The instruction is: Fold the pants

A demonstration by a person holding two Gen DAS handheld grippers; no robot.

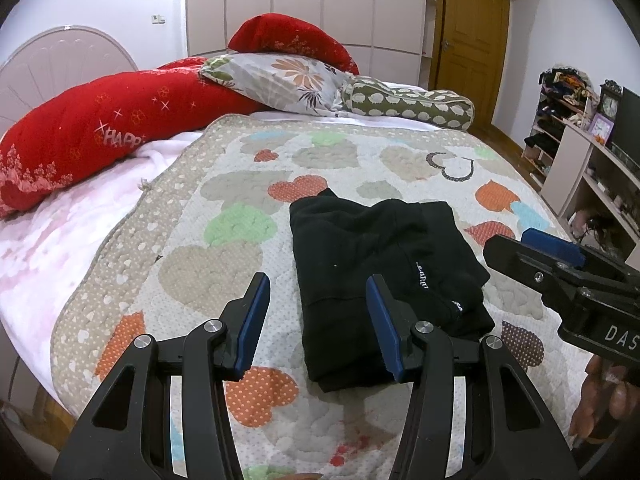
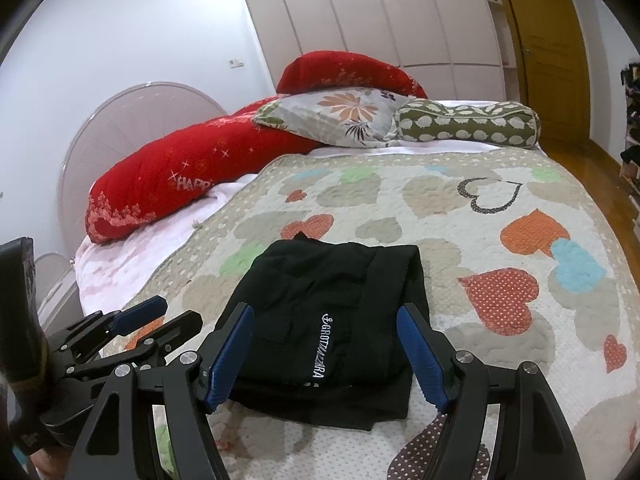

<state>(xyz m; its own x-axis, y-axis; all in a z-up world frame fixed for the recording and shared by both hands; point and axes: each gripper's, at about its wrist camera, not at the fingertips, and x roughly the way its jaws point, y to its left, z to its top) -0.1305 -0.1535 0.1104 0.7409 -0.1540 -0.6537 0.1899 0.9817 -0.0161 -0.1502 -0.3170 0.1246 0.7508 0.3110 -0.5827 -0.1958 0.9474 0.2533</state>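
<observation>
Black pants (image 1: pixel 360 264) lie folded in a compact stack on the heart-patterned quilt (image 1: pixel 200 264), white lettering on top. My left gripper (image 1: pixel 318 286) is open and empty, raised over the stack's near left edge. My right gripper (image 2: pixel 326 316) is open and empty, hovering above the near edge of the pants (image 2: pixel 320 320). The right gripper also shows at the right edge of the left wrist view (image 1: pixel 532 248). The left gripper also shows at the lower left of the right wrist view (image 2: pixel 156 316).
A long red pillow (image 1: pixel 92 136), a floral pillow (image 1: pixel 288 80) and a green bolster (image 1: pixel 408 106) lie at the head of the bed. A shelf unit (image 1: pixel 588 160) stands at the right. A wooden door (image 1: pixel 468 36) is beyond the bed.
</observation>
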